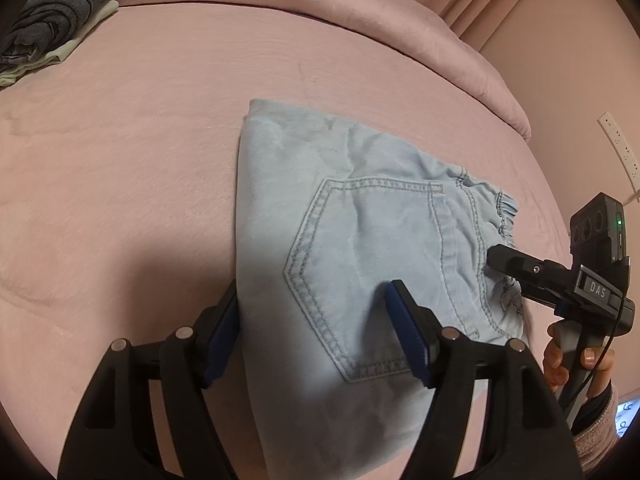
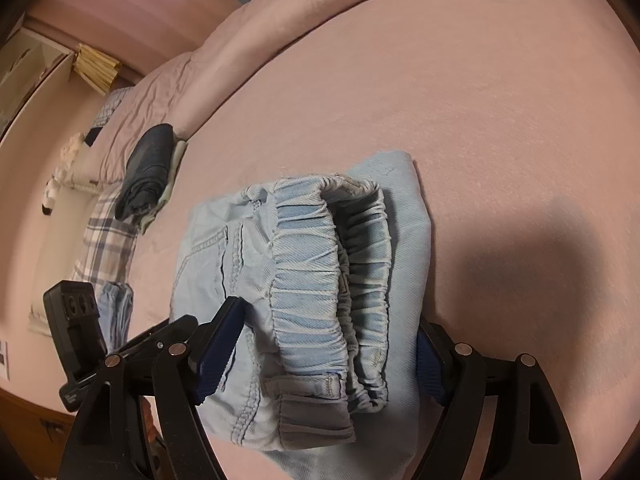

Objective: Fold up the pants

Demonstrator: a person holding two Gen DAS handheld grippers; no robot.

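Both the left gripper and right gripper stood wide around the folded pants; a careless pull could have undone the fold.

The left black two-finger gripper with blue pads reaches in from six o'clock of its own wrist view, jaws spread wide, one pad at about seven o'clock and the other at five. The right black two-finger gripper with blue pads likewise enters its view from six o'clock, jaws wide apart. In the left wrist view it comes in from four o'clock, pointing toward ten. The person's bare right hand wraps its handle at four o'clock, a grey knit cuff at the wrist.
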